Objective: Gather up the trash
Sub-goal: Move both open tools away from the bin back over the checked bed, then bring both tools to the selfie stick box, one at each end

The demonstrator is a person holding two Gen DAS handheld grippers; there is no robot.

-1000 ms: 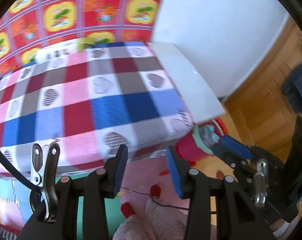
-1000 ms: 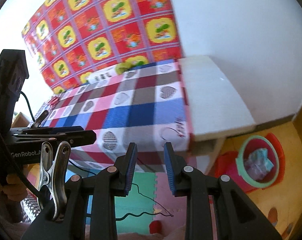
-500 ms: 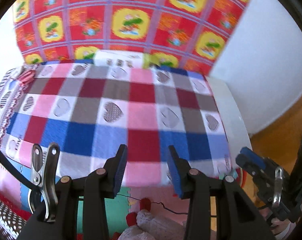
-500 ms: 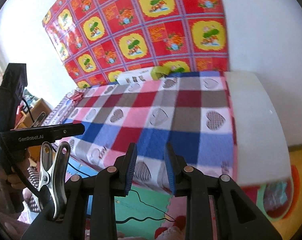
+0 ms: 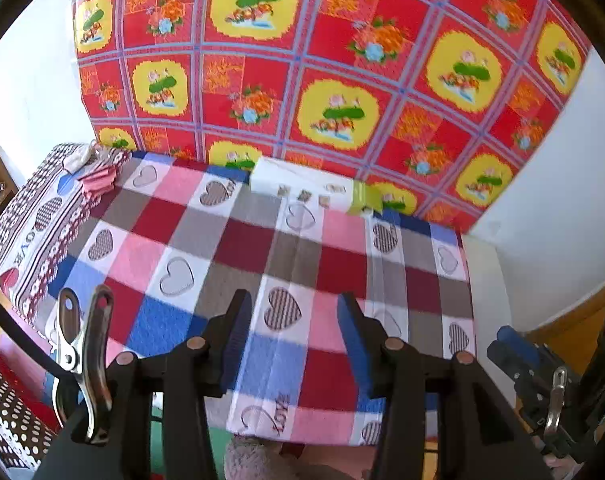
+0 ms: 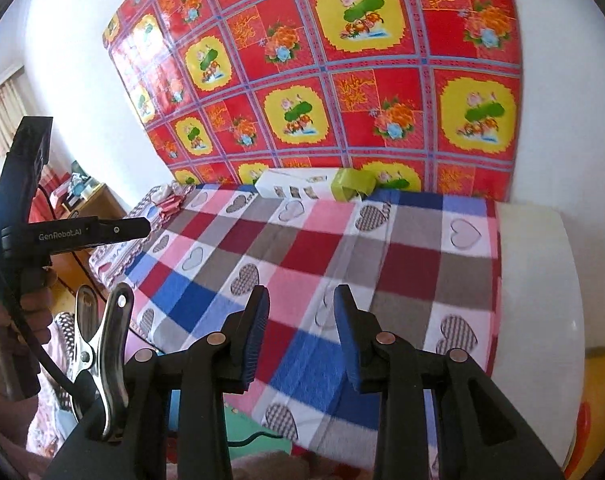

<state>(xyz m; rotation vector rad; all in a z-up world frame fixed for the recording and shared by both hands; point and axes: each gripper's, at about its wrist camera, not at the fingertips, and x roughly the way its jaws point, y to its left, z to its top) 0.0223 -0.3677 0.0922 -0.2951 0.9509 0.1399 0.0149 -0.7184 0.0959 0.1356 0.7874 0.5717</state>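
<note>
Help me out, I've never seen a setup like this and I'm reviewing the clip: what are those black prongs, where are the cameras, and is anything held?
No robot here: a person carries a hand-held two-finger gripper in each hand, each with a fisheye camera looking along its fingers. One picture is from the left gripper, one from the right gripper. Both jaws are opening, with nothing between them. Ahead lies a checked heart-pattern blanket. At its far edge sit a white box with a green end, and what looks like crumpled paper and a pink scrap at the far left corner.
</note>
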